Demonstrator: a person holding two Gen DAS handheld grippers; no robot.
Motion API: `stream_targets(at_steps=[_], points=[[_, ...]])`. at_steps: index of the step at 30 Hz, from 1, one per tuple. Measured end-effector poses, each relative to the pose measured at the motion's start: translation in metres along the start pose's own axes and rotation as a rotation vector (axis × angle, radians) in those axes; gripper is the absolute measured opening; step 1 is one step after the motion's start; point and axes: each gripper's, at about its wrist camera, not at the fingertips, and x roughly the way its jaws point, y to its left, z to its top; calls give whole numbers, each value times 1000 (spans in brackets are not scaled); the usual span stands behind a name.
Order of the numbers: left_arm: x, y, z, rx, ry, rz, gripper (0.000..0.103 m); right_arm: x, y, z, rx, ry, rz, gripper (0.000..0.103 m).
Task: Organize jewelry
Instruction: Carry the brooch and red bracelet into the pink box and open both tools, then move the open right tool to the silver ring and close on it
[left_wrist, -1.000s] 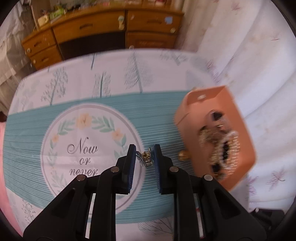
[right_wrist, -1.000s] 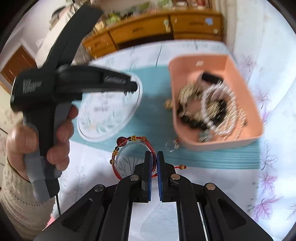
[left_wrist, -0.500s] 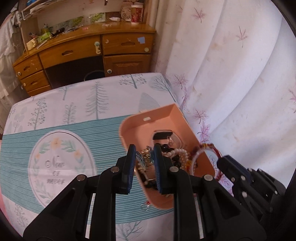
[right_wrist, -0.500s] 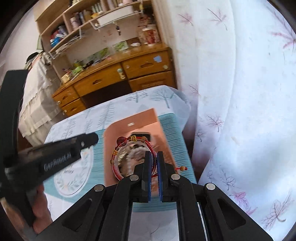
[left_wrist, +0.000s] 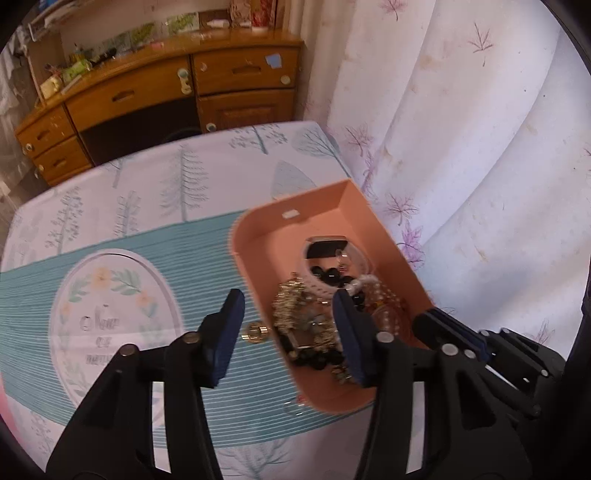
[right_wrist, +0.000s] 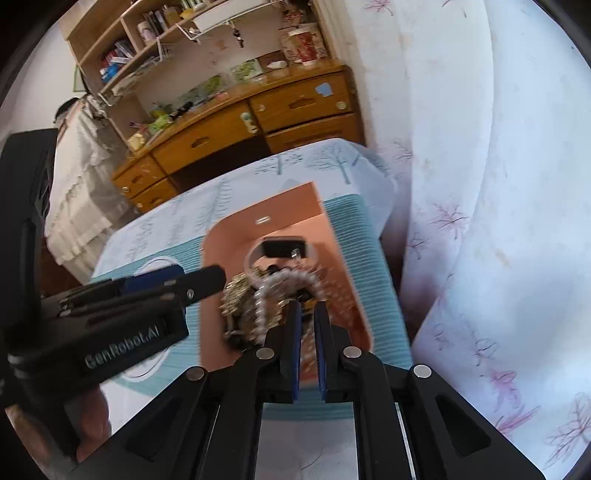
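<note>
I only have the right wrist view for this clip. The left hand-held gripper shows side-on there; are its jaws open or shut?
Observer: Open wide. The left hand-held gripper holds nothing; one finger is over the teal cloth, the other over the pink tray.
Reviewer: Any jewelry outside the tray?
Observer: Yes. A small gold piece lies on the cloth, just outside the tray's wall.
</note>
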Motion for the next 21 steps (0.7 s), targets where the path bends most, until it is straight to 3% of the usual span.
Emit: stream_targets(at_steps=[7,9,11,17,21], points=[[-25,37,-19,-26,-19,34,48,-30,30,-29,-85,-18,84,11],[-32,47,-29,-33,-32,58,48,-40,41,-41,-119,-15,107,26],[-36,56,-39,-40,-34,72,48,-48,53,-54,-156,-27,127,50],[-34,74,-73,-78,-13,81,48,-47,84,-92,-275,-22,109,52],[-26,83,-95,-123,12,51,48,-19,87,-107,-292,32,95,52]])
